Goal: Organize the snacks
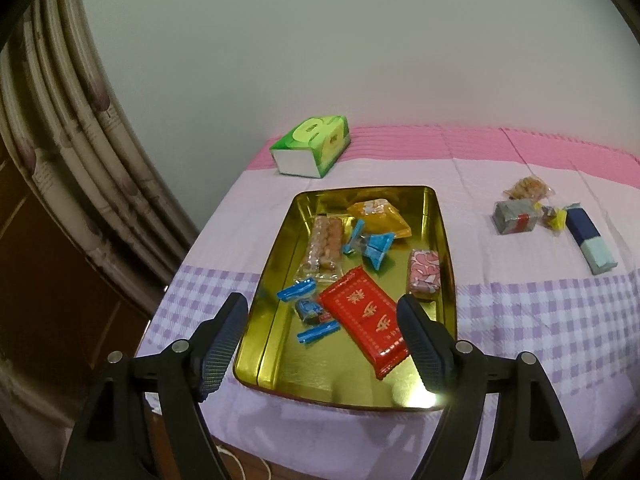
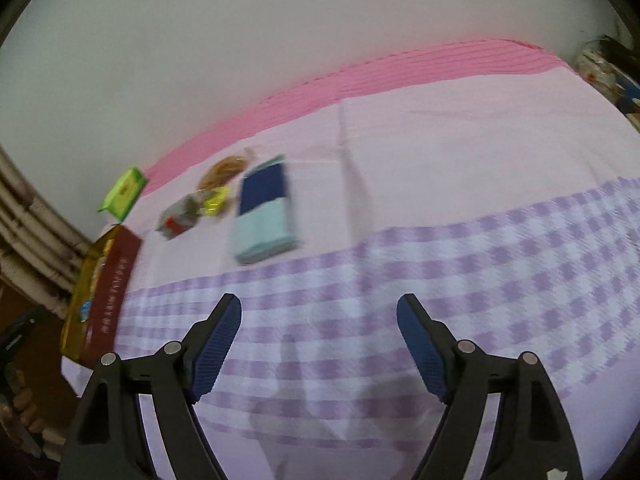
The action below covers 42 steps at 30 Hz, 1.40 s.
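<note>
A gold tin tray (image 1: 276,320) sits on the cloth-covered table and holds a red packet (image 1: 364,316), an orange packet (image 1: 380,216), a pink wrapped snack (image 1: 424,274), a clear pack of biscuits (image 1: 324,248) and several blue candies (image 1: 376,250). My left gripper (image 1: 320,340) is open and empty above the tray's near end. To the right lie a blue box (image 1: 592,240), a grey pack (image 1: 514,218), a yellow candy (image 1: 554,216) and a clear snack bag (image 1: 528,188). My right gripper (image 2: 320,344) is open and empty over the checked cloth, short of the blue box (image 2: 264,212).
A green tissue box (image 1: 312,144) stands behind the tray; it also shows in the right wrist view (image 2: 124,192). The tray's maroon side (image 2: 108,300) shows at the left there. Curtains (image 1: 60,120) hang left of the table. The wall is close behind.
</note>
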Each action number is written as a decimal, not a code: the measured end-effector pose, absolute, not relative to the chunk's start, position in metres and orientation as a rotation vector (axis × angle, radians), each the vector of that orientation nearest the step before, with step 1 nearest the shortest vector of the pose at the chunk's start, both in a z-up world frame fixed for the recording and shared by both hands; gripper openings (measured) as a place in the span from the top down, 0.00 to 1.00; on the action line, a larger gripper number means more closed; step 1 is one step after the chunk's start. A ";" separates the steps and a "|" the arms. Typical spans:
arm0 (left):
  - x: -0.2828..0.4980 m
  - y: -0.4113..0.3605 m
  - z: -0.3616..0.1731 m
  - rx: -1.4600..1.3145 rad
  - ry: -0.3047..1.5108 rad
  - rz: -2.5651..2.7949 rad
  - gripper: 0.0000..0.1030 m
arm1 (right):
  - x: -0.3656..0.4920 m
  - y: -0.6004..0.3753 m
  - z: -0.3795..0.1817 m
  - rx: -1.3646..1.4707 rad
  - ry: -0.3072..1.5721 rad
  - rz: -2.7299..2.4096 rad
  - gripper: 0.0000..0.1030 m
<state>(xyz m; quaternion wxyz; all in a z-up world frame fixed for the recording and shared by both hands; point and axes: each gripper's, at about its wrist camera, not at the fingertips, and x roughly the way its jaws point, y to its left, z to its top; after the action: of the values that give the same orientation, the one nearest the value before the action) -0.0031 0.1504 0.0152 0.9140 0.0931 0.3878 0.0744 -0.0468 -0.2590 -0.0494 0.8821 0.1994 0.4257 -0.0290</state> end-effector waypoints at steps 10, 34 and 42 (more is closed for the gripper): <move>-0.004 0.127 0.006 0.282 0.807 0.101 0.25 | -0.055 -0.289 -0.059 0.265 0.900 -0.162 0.23; 0.127 -0.043 -0.009 0.682 0.886 -0.607 0.25 | -0.066 -0.313 -0.068 0.316 0.848 -0.072 0.03; 0.163 -0.070 -0.051 0.845 0.962 -0.734 0.25 | -0.068 -0.319 -0.066 0.357 0.836 -0.043 0.00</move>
<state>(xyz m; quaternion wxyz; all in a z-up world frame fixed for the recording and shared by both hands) 0.1633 -0.0698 -0.0514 0.7400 0.3850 0.4384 -0.3347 -0.0680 -0.3193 -0.0659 0.8983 0.1723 0.4037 -0.0207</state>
